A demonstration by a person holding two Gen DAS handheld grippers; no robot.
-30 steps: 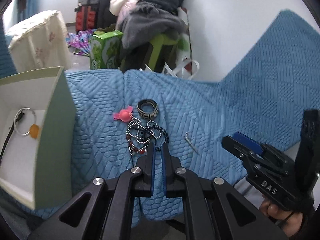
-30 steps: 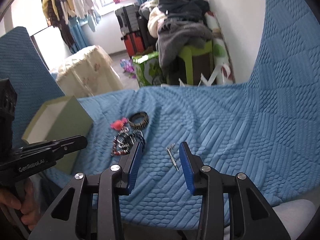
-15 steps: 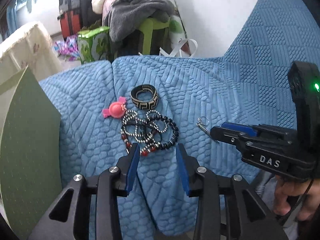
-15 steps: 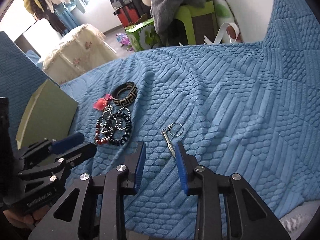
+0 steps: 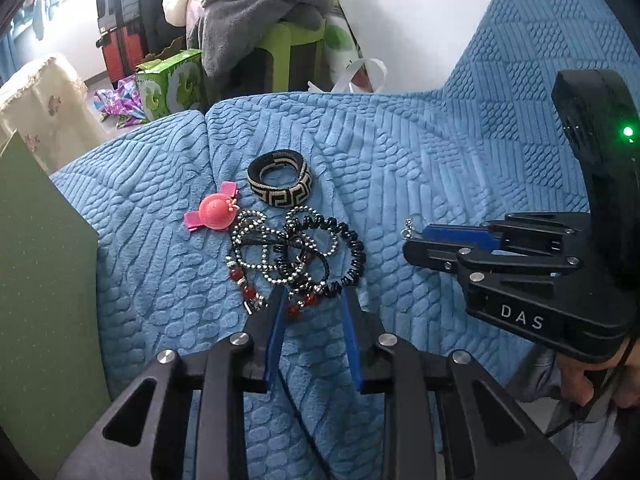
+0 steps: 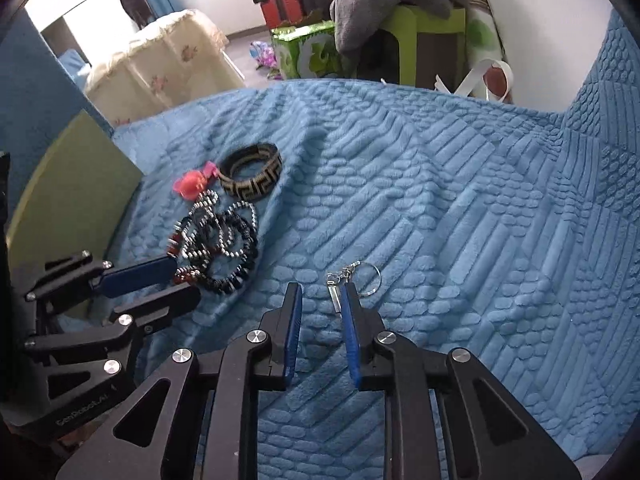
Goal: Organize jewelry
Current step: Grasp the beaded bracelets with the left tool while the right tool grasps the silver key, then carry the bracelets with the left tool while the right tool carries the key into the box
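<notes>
Both tools over a blue quilted bed cover. Nothing is lifted yet: the tangle of black, silver and red beaded bracelets, woven black-and-cream bangle, pink plastic hair clip and small silver keyring charm all lie outside the green box at frame left. Left tool: jaws just closing, unclenched, straddling the tangle's lower edge. Right tool: jaws closing, charm between them, not yet pinched.
</notes>
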